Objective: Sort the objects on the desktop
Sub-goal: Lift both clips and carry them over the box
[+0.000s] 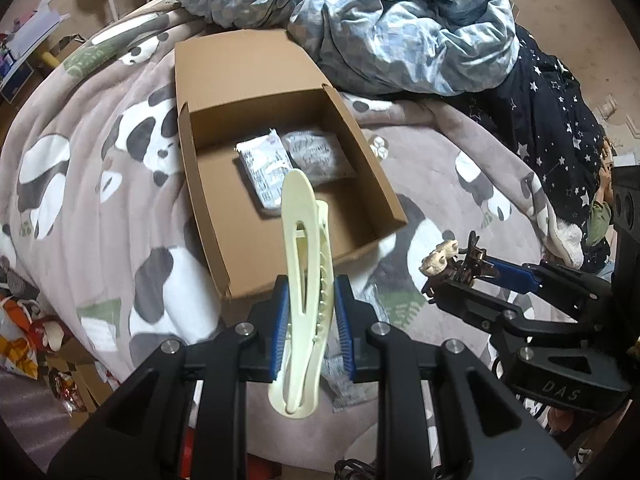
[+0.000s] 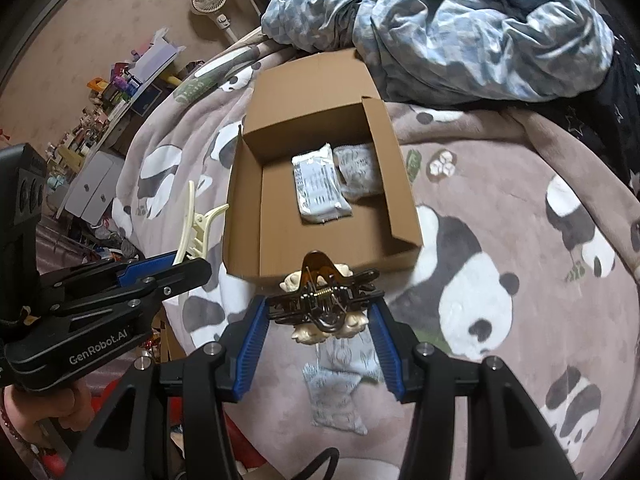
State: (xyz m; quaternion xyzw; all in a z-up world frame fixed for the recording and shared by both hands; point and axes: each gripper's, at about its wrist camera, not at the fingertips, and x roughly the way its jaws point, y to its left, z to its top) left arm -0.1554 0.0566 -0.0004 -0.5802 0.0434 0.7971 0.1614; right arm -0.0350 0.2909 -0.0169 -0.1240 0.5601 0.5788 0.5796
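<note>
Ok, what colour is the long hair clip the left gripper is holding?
Cream, a pale ivory all over. The long hair clip shows best in the left wrist view, clamped in the left gripper.

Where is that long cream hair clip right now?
The cream hair clip is clamped upright in the left gripper, raised just before the open cardboard box's near edge.

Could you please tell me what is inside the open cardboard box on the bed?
Two sealed packets lie side by side on the cardboard box floor: a white printed packet and a grey packet. The near wall hides a strip of the floor.
</note>
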